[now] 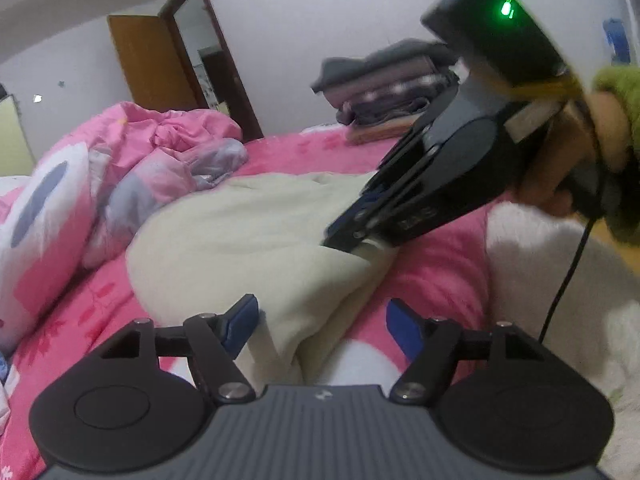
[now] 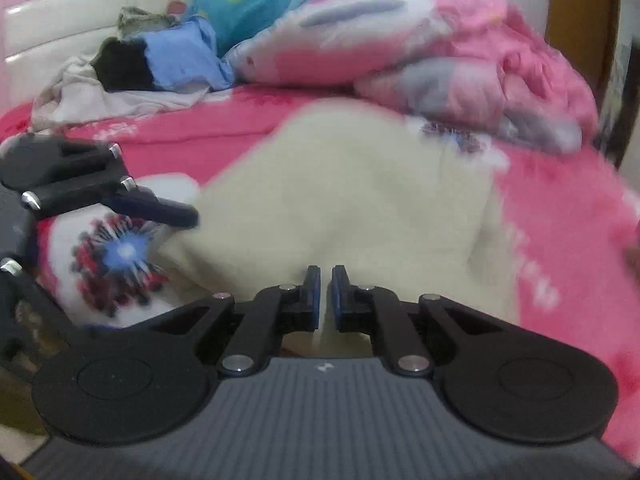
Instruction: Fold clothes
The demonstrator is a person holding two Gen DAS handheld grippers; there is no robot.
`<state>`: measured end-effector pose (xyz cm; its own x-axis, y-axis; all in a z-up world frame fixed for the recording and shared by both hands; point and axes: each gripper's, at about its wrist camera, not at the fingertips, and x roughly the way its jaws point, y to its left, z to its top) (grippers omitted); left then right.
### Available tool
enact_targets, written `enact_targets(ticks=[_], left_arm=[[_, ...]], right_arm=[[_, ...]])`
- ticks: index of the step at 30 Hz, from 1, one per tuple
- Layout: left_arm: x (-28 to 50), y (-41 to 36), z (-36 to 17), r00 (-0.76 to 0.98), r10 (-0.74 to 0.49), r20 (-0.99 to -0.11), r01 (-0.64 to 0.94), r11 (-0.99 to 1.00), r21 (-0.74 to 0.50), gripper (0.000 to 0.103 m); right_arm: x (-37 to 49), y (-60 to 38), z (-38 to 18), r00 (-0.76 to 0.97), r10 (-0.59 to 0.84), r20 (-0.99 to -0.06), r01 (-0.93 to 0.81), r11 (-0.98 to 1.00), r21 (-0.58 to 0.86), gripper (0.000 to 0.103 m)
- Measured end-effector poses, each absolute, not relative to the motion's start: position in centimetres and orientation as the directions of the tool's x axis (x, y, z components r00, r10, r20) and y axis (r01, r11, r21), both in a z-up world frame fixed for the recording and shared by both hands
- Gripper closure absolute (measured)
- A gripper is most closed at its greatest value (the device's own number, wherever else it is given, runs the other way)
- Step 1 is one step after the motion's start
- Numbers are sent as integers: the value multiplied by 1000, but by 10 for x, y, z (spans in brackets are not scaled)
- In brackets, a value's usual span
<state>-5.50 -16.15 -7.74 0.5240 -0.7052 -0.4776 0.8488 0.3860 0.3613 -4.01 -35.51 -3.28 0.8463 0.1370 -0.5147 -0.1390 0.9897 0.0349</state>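
A cream garment [image 1: 248, 232] lies spread on the pink bedspread [image 1: 432, 264]. My left gripper [image 1: 322, 320] hovers open at its near end, and the cloth's folded edge runs between the blue fingers [image 1: 240, 320]. My right gripper [image 1: 348, 245] comes in from the upper right, held by a hand in a green sleeve [image 1: 616, 92], and is shut on the garment's edge. In the right wrist view my right gripper [image 2: 326, 292] has its pads nearly together with cream cloth [image 2: 360, 184] pinched between them. One left gripper finger [image 2: 160, 208] shows at the left.
A rumpled pink quilt [image 1: 160, 152] is heaped at the far side of the bed. A stack of dark folded clothes [image 1: 392, 88] sits by the wall, beside a brown door [image 1: 152, 64]. Blue clothes [image 2: 184, 56] lie near the headboard [image 2: 80, 12]. A cable [image 1: 568, 272] hangs at the right.
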Motion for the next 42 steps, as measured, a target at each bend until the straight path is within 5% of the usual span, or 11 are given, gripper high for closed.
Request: enact_targets(ticks=[9,14,25,42], left_arm=[[-55,-158,-80,523,-711,-470,851,404,336,26],[-58,-161,-85,535,-710,-457,842,400,363,24],[-54,-159,-82,524,-722,-451,850,416,322,23],[-55,-151,-57,506,-738,-446,861,403,311,28]], right_arm=[[-63,-321,-13,853,170,-494,-193,981,6,97],[-55,-315,-54,806,134,-576,-208,976,-64,99],[-58,-309,-62,817,117,-564,-236,961,-142,99],[-34,-353,-62,835,73,-546,-95,995,-12,96]])
